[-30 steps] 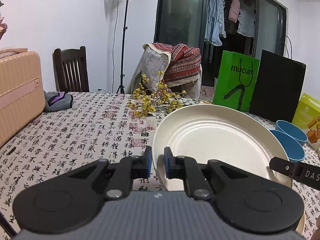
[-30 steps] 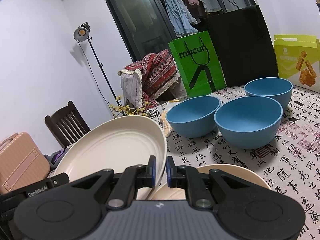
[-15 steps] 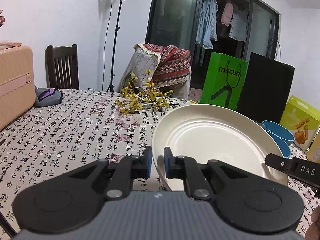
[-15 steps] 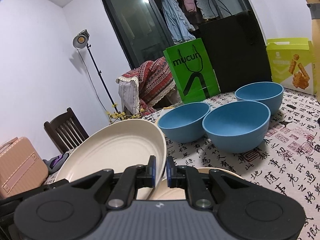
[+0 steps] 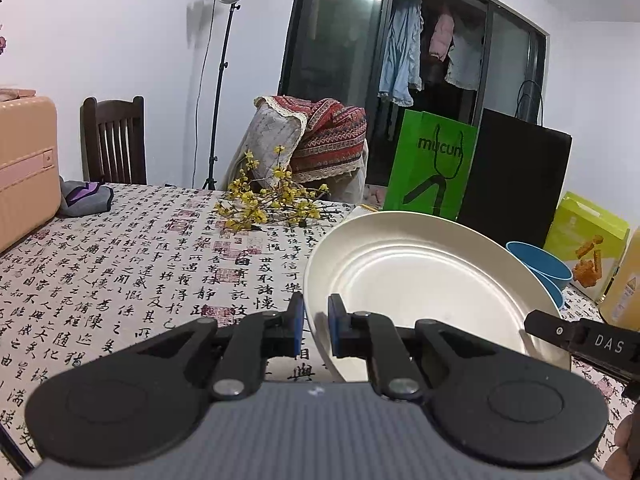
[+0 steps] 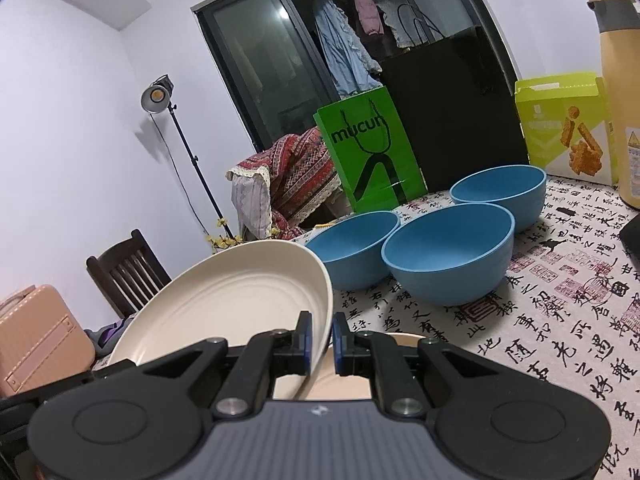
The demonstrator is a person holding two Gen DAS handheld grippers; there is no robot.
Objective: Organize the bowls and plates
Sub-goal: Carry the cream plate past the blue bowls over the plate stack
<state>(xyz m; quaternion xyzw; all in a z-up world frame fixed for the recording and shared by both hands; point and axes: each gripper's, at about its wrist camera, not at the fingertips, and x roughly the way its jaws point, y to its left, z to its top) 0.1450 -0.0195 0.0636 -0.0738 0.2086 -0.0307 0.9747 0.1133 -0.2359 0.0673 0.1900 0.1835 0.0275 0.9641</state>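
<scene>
The green paper carrier bag (image 6: 370, 152) at the far edge of the worktop (image 6: 568, 320) reads "mucun" in dark letters. In the left wrist view, white letters "DAS" show on the black arm of the right gripper (image 6: 320, 338). The cloth covering the worktop is printed all over with black Chinese calligraphy and red seal stamps.

Three round blue bowls (image 6: 452, 254) stand close together on the worktop, in front of the green bag and a tall black bag (image 6: 452, 108). Two round cream plates are visible. The first cream plate (image 5: 424, 284) is lifted and tilted above the worktop. The left gripper (image 5: 316, 326) has its fingers closed on that plate's near-left rim, and the right gripper's fingers are closed on its opposite rim. The second cream plate (image 6: 356, 384) lies flat on the worktop, under the right gripper.

One yellow-green snack box (image 6: 564, 128) stands beside one tall yellow bottle (image 6: 622, 92).
</scene>
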